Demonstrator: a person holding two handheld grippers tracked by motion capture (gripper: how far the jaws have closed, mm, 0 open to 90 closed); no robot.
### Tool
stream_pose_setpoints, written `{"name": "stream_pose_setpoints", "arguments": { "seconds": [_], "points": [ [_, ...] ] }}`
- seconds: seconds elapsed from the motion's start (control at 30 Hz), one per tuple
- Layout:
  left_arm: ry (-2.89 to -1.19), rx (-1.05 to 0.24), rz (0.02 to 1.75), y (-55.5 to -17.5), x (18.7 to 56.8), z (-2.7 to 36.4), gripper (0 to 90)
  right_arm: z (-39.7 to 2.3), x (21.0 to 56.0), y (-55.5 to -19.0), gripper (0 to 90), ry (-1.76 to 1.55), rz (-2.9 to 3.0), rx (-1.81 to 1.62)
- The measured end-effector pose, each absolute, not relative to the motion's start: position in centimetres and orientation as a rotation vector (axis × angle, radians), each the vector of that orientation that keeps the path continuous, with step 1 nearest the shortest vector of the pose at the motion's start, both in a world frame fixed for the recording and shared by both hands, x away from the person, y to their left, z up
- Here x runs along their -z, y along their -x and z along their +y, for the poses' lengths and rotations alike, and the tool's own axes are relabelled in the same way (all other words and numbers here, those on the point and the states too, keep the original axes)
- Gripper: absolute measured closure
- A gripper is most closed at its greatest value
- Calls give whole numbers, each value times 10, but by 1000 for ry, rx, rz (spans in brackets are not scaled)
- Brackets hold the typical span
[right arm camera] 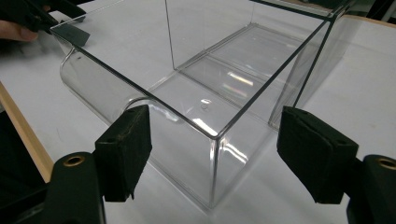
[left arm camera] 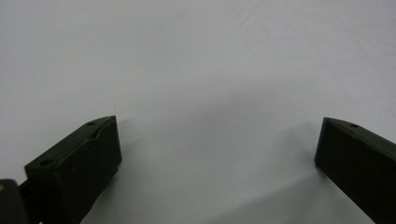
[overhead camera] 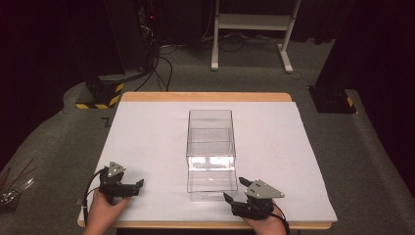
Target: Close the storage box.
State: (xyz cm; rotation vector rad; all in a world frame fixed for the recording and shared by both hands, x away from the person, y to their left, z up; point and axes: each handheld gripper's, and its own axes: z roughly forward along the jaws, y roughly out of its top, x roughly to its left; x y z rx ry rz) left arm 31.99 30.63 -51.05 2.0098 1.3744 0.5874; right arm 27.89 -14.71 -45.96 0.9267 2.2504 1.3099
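My right claw (right arm camera: 212, 154) is wide open w/ nothing in it; both black jaws stand apart in the right gripper view, the near corner of the clear box (right arm camera: 205, 98) between them but farther out, not touched. Jaw bases are cut off at the bottom edge. In the high view my right claw (overhead camera: 238, 191) sits at the near edge of the tabletop (overhead camera: 147, 137), just beside the box's near right corner; can't tell from there if a jaw tip touches the wall. My right hand (overhead camera: 266, 226) is partly cut off by the frame bottom.

My left claw (left arm camera: 217, 140) is also wide open & empty; jaws spread to both sides of the left gripper view over bare white surface, right jaw cut off by the frame edge. In the high view my left claw (overhead camera: 134, 187) rests low near the tabletop's near left corner, well apart from the box, w/ my left hand (overhead camera: 105, 210) behind it, wrist cut off.

The clear box (overhead camera: 210, 152) stands upright mid-tabletop, long axis running away from me, open on top. It's see-through, so walls are hard to trace; a divider or inner step shows about halfway along, exact shape unclear. Glare on its floor blurs what's there; a tiny speck on the floor in the right gripper view is too small to tell.

Beyond the tabletop: grey carpet, cables, a white frame (overhead camera: 254, 24), all dim.
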Motion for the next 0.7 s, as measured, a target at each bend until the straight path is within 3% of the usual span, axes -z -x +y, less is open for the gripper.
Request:
{"name": "stream_pose_setpoints", "arguments": {
  "seconds": [0.7],
  "points": [
    [-2009, -587, 1375, -320, 511, 306, 5, -145, 460, -294, 266, -951, 2256, -1268]
  ]
}}
